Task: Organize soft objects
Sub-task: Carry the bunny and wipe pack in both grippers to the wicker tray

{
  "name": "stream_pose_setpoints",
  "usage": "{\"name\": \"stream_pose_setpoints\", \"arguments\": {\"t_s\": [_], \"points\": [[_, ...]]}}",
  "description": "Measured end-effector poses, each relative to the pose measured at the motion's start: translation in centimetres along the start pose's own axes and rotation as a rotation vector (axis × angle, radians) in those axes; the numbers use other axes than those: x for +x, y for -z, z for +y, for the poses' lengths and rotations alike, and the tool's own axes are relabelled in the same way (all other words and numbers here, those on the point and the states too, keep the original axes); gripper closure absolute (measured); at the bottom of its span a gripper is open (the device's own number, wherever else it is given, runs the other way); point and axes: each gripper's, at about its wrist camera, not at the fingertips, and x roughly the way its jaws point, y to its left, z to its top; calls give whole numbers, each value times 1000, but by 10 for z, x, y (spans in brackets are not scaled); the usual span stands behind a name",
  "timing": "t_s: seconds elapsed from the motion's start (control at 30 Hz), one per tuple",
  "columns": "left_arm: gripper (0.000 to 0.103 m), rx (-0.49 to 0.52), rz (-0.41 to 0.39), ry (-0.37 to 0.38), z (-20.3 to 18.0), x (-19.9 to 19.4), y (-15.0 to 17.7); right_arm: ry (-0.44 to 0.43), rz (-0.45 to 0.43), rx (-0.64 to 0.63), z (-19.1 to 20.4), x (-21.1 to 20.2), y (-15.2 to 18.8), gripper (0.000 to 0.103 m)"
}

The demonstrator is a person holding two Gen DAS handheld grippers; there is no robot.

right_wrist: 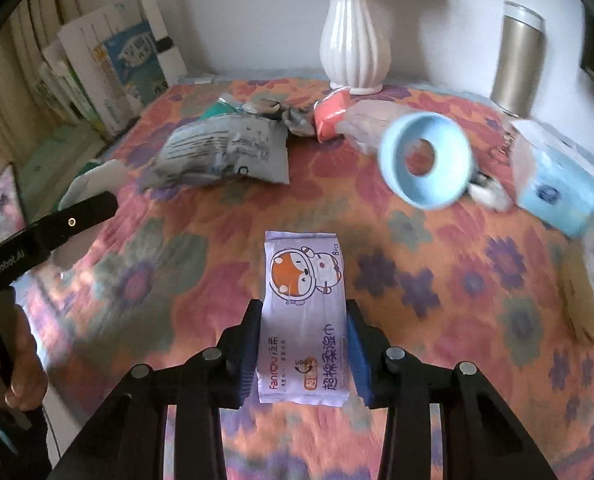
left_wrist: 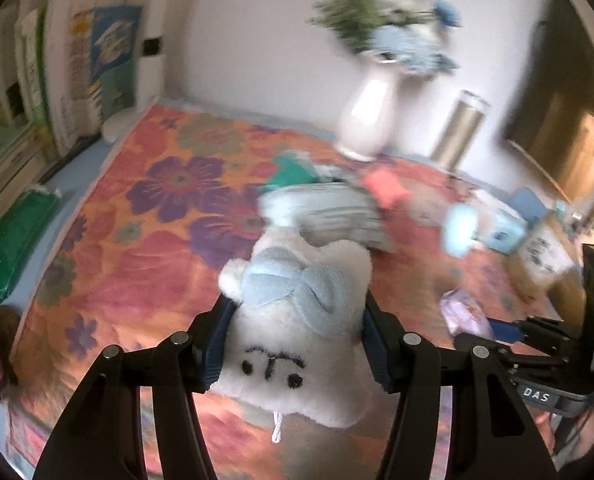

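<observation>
In my left gripper (left_wrist: 293, 340) I have the plush (left_wrist: 297, 320), a white toy with a pale blue bow and a stitched face, pinched between both blue pads over the floral cloth (left_wrist: 137, 240). My right gripper (right_wrist: 303, 344) is clamped on the wipes pack (right_wrist: 303, 312), a lilac packet with a cartoon fox, its far end sticking out past the fingertips above the same cloth (right_wrist: 217, 240). Taking the vase (right_wrist: 355, 40) as my landmark, at the back of the cloth by the wall: just in front of it and to its left lies a grey pouch (right_wrist: 225, 152) with a teal item (right_wrist: 217, 110) behind it; directly below the vase's foot is a coral packet (right_wrist: 331, 116). In front and to the right of the vase is a blue ring (right_wrist: 425, 160), and further right a light blue tissue pack (right_wrist: 557, 184). The gold canister (right_wrist: 517, 60) stands right of the vase against the wall. Far left of the vase, books (right_wrist: 109, 64) lean upright along the cloth's edge. From the left wrist view the scene is blurred, but the vase (left_wrist: 367, 120) and canister (left_wrist: 461, 132) show beyond the plush, and a green packet (left_wrist: 13, 248) lies off the cloth, far left of the vase. My left tool's black body (right_wrist: 49, 236) shows at the left edge of the right view.
</observation>
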Motion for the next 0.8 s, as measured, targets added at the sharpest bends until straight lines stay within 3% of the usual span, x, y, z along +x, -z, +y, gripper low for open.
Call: {"name": "stream_pose_setpoints", "arguments": {"t_s": [0.17,0.4,0.7,0.8], "points": [[48,117,-27,110,-68,-21,-1,-6,-45,45,-25,-48,29,65],[48,309,-7,252,-181,-21,12,38,-120,190,-92,-123,76,65],[48,563,26,410,-335,-9,17,172,-291,419,-200,-221,121,65],[48,592,30,463,-380,0,9,236,-354,523,-246,-245,128,65]]}}
